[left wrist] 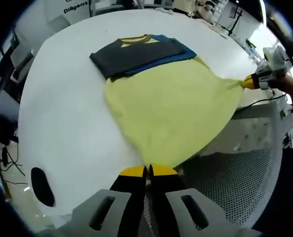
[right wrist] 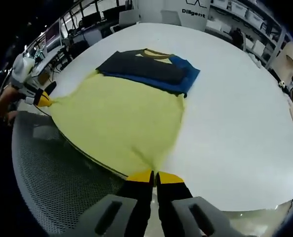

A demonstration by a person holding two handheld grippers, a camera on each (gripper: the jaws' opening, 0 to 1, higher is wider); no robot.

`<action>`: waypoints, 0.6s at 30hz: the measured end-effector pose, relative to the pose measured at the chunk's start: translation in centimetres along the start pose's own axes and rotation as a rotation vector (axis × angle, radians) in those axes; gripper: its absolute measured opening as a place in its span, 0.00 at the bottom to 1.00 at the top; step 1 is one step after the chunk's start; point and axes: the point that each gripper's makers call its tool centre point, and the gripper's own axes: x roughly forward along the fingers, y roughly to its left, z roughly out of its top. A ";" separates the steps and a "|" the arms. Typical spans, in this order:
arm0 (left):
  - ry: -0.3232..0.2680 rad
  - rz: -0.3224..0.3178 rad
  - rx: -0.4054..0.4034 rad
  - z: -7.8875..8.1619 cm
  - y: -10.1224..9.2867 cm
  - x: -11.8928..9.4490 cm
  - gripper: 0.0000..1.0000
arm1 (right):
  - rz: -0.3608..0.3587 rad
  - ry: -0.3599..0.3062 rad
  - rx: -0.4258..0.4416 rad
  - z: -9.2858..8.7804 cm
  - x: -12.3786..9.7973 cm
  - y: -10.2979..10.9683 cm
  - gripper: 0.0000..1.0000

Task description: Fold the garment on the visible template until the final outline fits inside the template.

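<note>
Bright even overhead light, soft shadows, strong fisheye bending, blurred edges

Premises: a laboratory or test workshop. A large white round table point(right wrist: 235, 113) stands beside a perforated metal platform point(right wrist: 53, 177). Behind it are shelving racks holding boxes point(right wrist: 245, 10), desks with monitors point(right wrist: 53, 34) and a printed wall sign point(right wrist: 193, 12) (lettering only partly legible).

Hand-held gripper point(left wrist: 147, 171) jaws blk w/ yellow tips (grey mounts).
</note>
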 end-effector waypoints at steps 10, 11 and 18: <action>-0.070 0.029 0.011 2.8 0.7 -1.4 0.00 | -0.024 -0.050 -0.033 3.0 -1.1 -0.7 0.00; -0.077 0.033 0.012 3.1 0.8 -1.5 0.00 | -0.023 -0.058 -0.037 3.4 -1.2 -0.8 0.00; -0.115 0.052 0.004 4.9 1.7 -2.2 0.00 | -0.039 -0.080 -0.068 5.7 -1.5 -1.3 0.00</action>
